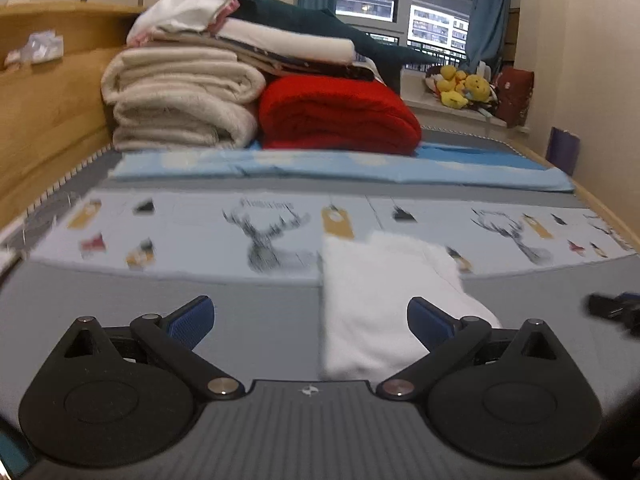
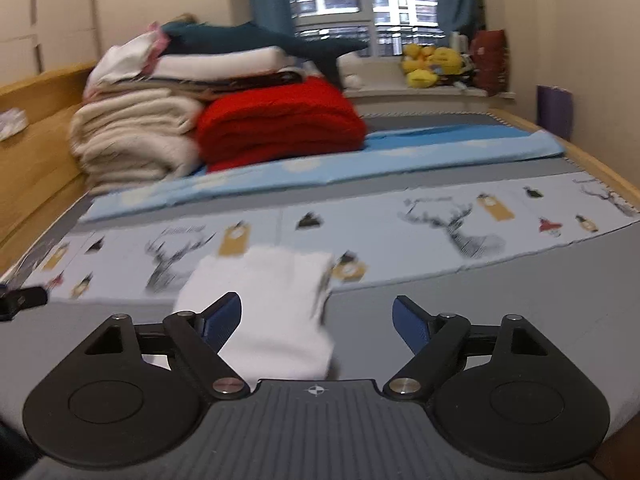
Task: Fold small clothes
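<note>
On the bed (image 1: 260,320) just ahead lies the white garment (image 1: 384,300), folded flat, light, limp & soft I'd say, so I'd pinch a near corner w/ left gripper (image 1: 311,316) and right gripper (image 2: 317,318), both jaws wide apart, empty.

near end of white garment (image 1: 372,304) behind left claw (image 1: 311,322)

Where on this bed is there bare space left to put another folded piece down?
Free: the grey sheet right of the white folded cloth, and left of it. Crowded: the far left corner, with the cream blankets and red blanket stacked by the headboard.
</note>
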Action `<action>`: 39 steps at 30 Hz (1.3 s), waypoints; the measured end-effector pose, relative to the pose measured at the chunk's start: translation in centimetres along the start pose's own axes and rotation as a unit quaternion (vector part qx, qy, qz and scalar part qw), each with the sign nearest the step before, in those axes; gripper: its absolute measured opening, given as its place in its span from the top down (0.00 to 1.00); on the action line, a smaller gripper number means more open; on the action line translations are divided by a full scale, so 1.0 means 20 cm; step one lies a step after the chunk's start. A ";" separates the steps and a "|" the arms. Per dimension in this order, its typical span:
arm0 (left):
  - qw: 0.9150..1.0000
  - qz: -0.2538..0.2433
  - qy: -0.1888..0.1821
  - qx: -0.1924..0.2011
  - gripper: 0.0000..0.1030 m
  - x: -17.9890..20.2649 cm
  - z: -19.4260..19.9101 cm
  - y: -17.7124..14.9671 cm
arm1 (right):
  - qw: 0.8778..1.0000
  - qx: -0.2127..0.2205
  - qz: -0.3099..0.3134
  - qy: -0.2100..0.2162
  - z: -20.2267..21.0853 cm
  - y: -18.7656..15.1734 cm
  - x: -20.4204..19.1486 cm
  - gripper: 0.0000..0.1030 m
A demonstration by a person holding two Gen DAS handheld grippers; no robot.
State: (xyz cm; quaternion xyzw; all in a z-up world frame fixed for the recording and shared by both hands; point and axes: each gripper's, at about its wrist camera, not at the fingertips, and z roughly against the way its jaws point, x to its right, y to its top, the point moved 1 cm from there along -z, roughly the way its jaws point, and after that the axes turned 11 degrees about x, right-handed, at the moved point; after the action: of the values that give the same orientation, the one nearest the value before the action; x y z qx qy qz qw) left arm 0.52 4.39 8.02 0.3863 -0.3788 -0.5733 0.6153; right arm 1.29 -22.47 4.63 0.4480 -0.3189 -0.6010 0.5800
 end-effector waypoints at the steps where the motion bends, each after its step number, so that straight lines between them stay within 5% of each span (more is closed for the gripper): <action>1: 1.000 0.001 -0.001 -0.002 0.00 0.03 0.03 -0.06 | 1.000 -0.004 0.004 0.001 0.04 -0.04 -0.03 0.19; 5: 0.996 -0.031 -0.047 -0.069 0.00 0.17 0.03 -0.22 | 0.999 -0.042 0.017 -0.008 0.11 -0.21 -0.12 0.19; 8: 0.999 -0.038 -0.017 -0.029 0.00 0.18 0.00 -0.19 | 0.998 -0.051 0.022 -0.032 0.08 -0.24 -0.14 0.18; 12: 0.999 -0.012 0.002 -0.039 0.00 0.11 -0.09 -0.17 | 0.996 -0.060 0.024 -0.053 0.01 -0.26 -0.12 0.18; 22: 0.997 0.003 -0.020 -0.072 0.00 0.12 -0.14 -0.18 | 0.996 -0.069 0.025 -0.057 -0.01 -0.29 -0.13 0.17; 39: 0.997 -0.003 -0.035 -0.069 0.00 0.13 -0.14 -0.20 | 0.996 -0.064 0.042 -0.055 -0.01 -0.28 -0.17 0.17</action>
State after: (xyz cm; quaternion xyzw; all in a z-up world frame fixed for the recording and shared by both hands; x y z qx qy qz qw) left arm 1.66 1.67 3.34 0.3238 -0.3589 -0.6131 0.6248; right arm -1.16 -18.49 0.05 0.3621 -0.3300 -0.6190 0.6138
